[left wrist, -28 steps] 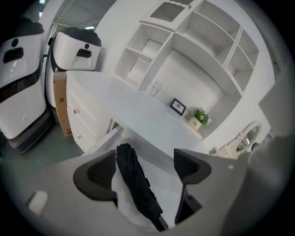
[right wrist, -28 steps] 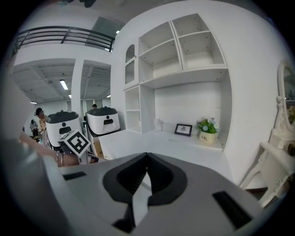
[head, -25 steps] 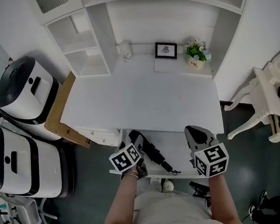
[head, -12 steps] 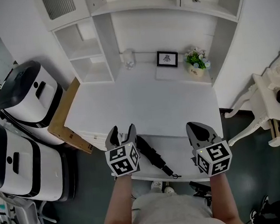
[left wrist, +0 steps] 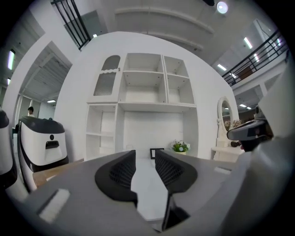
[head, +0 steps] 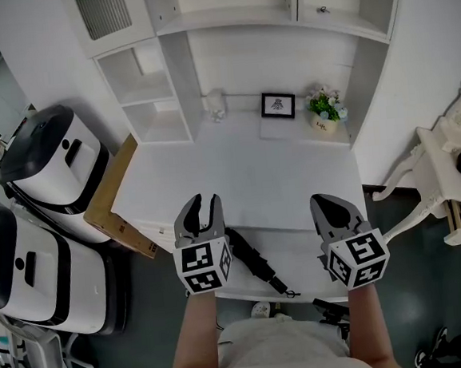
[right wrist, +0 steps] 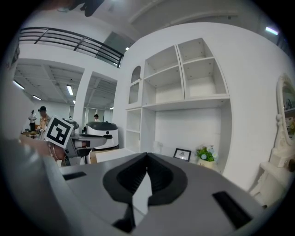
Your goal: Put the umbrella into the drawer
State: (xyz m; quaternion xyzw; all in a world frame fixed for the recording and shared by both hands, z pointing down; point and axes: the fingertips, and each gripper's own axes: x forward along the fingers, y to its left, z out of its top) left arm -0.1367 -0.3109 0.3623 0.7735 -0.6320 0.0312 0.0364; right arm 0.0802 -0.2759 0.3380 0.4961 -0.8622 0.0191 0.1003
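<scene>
The black folded umbrella [head: 254,260] lies slanted in the open white drawer [head: 305,262] under the desk's front edge. My left gripper [head: 198,200] hangs above the drawer's left end, clear of the umbrella. Its jaws are closing, still a narrow gap apart, with nothing between them; the left gripper view shows only the desk through the gap of the left gripper [left wrist: 145,156]. My right gripper [head: 325,201] hovers over the drawer's right end, and in its own view the right gripper [right wrist: 147,156] has its tips together, empty.
The white desk top [head: 237,170] carries a small picture frame [head: 277,104], a flower pot [head: 325,104] and a glass ornament [head: 216,105] at the back. Two white-and-black appliances [head: 48,159] and a cardboard panel [head: 113,202] stand left. A white stand [head: 453,164] is on the right.
Both grippers have risen from the drawer. The left one lifted away from the umbrella, rolled upright and narrowed its jaws. The umbrella stays lying in the drawer.
</scene>
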